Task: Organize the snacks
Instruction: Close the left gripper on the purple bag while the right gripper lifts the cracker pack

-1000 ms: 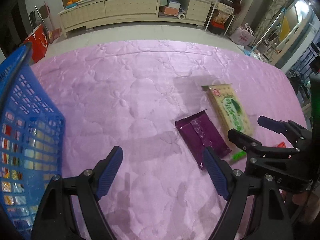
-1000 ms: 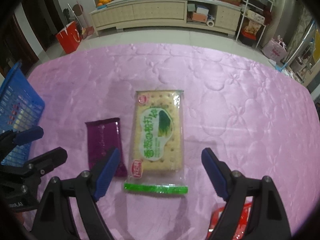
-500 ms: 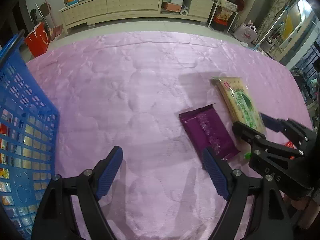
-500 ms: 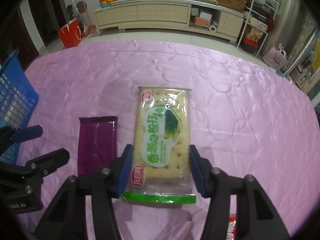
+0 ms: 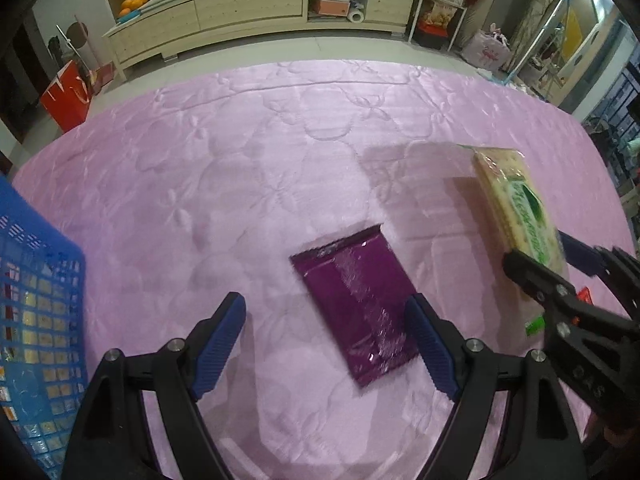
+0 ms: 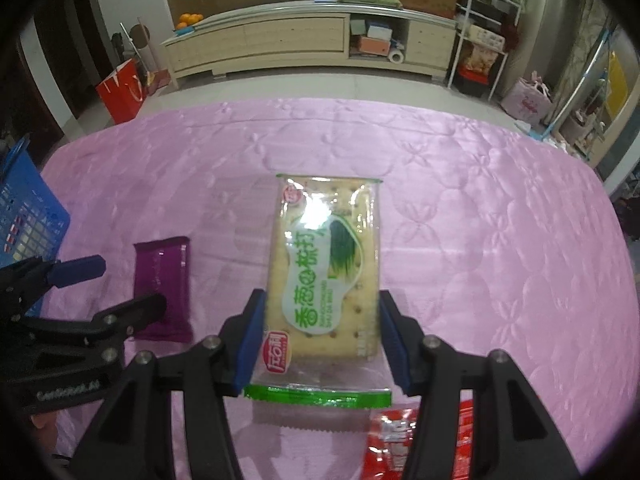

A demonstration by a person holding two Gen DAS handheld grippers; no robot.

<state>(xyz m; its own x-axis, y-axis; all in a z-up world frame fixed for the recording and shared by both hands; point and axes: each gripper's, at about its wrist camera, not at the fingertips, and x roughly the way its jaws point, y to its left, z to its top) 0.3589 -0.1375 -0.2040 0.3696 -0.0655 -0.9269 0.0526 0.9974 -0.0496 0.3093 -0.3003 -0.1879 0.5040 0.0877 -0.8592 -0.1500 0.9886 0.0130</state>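
Note:
My right gripper point(image 6: 320, 340) is shut on the cracker pack point(image 6: 326, 264), a clear pack with a green label, and holds it lifted above the pink quilt point(image 6: 460, 220). The pack also shows in the left wrist view point(image 5: 520, 208), held by the right gripper point(image 5: 560, 264). My left gripper point(image 5: 328, 340) is open and empty, low over the quilt point(image 5: 240, 160), with its right finger beside a flat purple snack pack point(image 5: 356, 296). The purple pack also lies left of the crackers in the right wrist view point(image 6: 162, 288). The blue basket point(image 5: 36, 312) holding several snacks stands at the left.
A red snack pack point(image 6: 400, 440) lies under my right gripper near the quilt's front edge. The blue basket also shows at the left edge in the right wrist view point(image 6: 24, 216). Beyond the quilt are bare floor, a long low cabinet point(image 5: 248, 8) and a red bag point(image 5: 66, 96).
My right gripper closed on the cracker pack and lifted it off the quilt. My left gripper moved right, toward the purple pack, staying open.

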